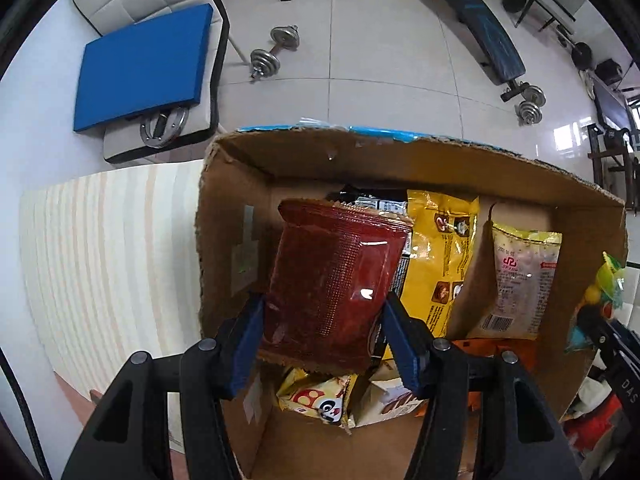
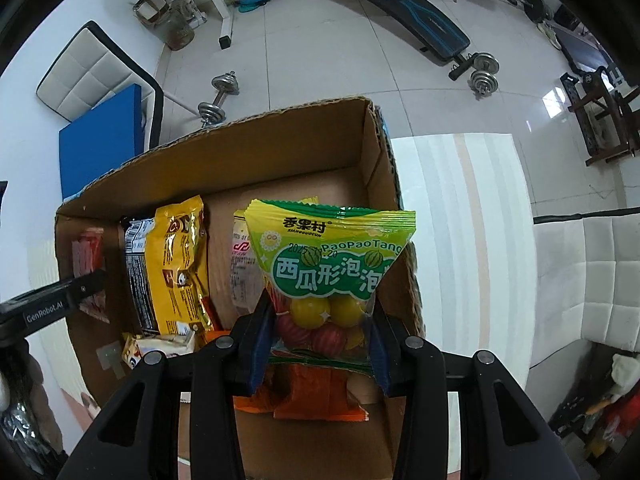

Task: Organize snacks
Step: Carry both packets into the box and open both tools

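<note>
My left gripper (image 1: 322, 332) is shut on a dark red snack packet (image 1: 332, 284) and holds it upright over the left part of an open cardboard box (image 1: 224, 240). My right gripper (image 2: 322, 330) is shut on a green bag of watermelon bubble gum balls (image 2: 328, 264), hanging over the right part of the same box (image 2: 380, 152). Inside lie a yellow packet (image 1: 438, 256) (image 2: 180, 260), a pale packet with red print (image 1: 520, 280) (image 2: 242, 264), an orange packet (image 2: 316, 396) and small packs near the front. The red packet (image 2: 90, 264) and the left gripper's body show at the left of the right wrist view.
The box stands on a pale striped tabletop (image 1: 100, 248) (image 2: 460, 220). Beyond the table a white chair carries a blue cushion (image 1: 144, 64). Dumbbells (image 1: 274, 50) and a weight bench (image 2: 400, 4) lie on the tiled floor. A white padded seat (image 2: 588, 272) is at the right.
</note>
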`<state>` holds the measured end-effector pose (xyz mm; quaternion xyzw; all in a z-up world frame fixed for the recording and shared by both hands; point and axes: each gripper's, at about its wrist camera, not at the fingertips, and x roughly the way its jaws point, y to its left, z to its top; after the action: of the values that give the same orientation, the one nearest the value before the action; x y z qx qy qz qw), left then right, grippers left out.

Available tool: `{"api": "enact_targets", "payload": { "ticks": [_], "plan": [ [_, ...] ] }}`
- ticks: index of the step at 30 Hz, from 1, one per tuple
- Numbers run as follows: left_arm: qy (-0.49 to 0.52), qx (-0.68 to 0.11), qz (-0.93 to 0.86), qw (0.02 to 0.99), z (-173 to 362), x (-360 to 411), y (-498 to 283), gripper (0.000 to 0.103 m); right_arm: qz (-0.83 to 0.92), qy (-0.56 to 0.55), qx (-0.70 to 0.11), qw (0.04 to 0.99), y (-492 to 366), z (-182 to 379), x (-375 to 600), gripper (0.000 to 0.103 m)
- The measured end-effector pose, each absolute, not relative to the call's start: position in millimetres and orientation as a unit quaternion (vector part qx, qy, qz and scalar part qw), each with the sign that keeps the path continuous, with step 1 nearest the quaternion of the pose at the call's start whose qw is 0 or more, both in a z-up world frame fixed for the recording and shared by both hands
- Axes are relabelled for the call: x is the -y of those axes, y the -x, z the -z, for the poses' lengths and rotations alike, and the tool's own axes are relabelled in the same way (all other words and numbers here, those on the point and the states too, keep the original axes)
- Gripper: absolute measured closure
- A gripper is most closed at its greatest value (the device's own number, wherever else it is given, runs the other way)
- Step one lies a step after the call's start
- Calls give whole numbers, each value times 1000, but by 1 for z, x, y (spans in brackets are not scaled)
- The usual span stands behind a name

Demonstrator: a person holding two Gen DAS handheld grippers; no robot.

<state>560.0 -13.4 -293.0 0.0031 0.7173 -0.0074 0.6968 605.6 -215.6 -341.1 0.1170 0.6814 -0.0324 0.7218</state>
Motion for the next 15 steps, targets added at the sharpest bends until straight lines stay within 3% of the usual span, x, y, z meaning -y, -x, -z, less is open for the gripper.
{"api": "enact_targets", "payload": {
  "ticks": [3, 6, 11, 13, 15],
  "plan": [
    [-14, -717, 4, 697, 296, 15, -565, 47, 31, -123, -686, 716, -608, 345, 216, 53],
    [-13, -722, 8, 691, 300, 17, -568, 47, 40, -109, -689, 715, -609, 346, 214, 24],
    [-4, -724, 10, 690, 301, 19, -568, 46, 34, -105, -686, 719, -611, 342, 208, 16],
    [0, -725, 9, 689, 301, 18, -567, 41, 31, -99, -687, 720, -611, 341, 204, 15],
    [5, -723, 8, 691, 299, 18, -565, 23, 24, -94, -689, 719, -610, 339, 199, 14]
  ]
}}
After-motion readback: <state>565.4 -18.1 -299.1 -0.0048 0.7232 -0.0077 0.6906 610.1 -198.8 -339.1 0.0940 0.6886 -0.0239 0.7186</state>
